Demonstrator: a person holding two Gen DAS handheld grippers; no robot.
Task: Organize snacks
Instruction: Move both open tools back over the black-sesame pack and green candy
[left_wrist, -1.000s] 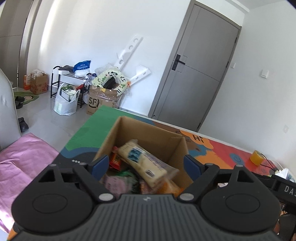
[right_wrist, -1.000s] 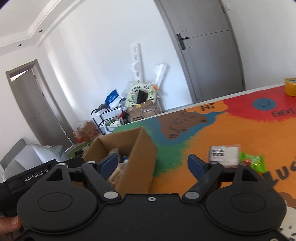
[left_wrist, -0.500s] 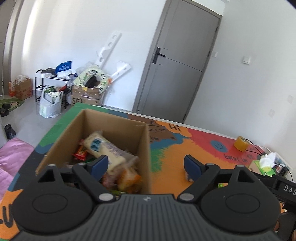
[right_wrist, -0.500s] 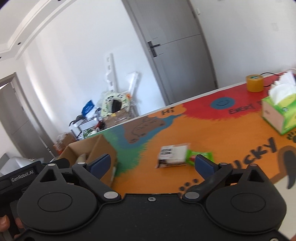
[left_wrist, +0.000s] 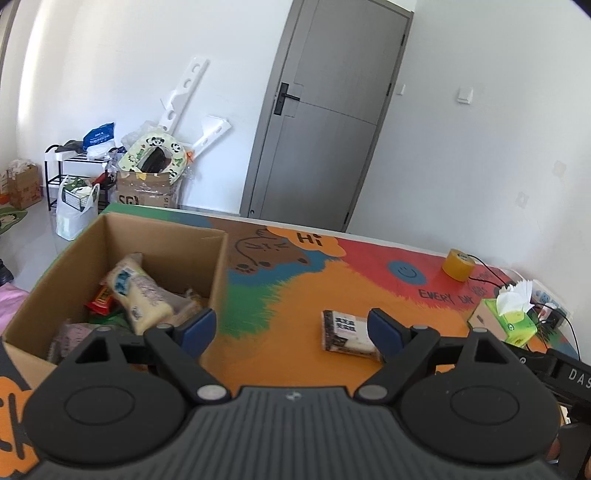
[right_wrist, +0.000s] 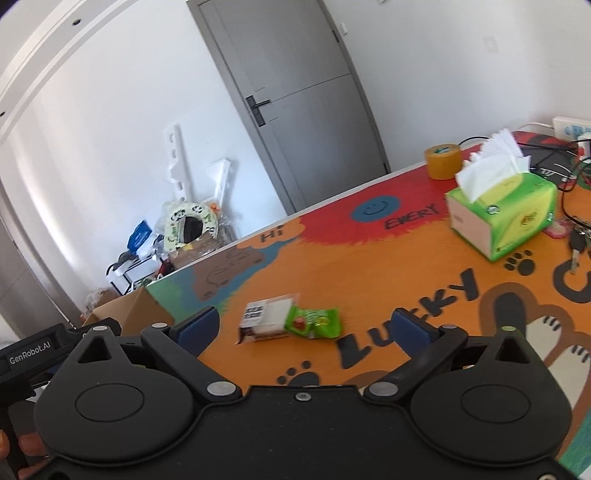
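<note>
**Both grippers hover empty over the painted table**

The right gripper (right_wrist: 306, 325) hangs above the orange stretch of the table (right_wrist: 388, 266) with its jaws spread wide and nothing between the pads. Just beyond its fingertips lie two loose snacks, touching each other: a white-and-black packet (right_wrist: 264, 320) and a green packet (right_wrist: 314, 322) on its right.

The left gripper (left_wrist: 291, 329) is also spread apart and holds nothing. Its left fingertip sits in front of the near corner of the open cardboard box (left_wrist: 218, 266), which stands at the table's left end and already holds several snacks, a long pale packet (left_wrist: 140, 297) on top. Farther right stand a green tissue box (right_wrist: 506, 218) and a roll of yellow tape (right_wrist: 442, 161).
</note>
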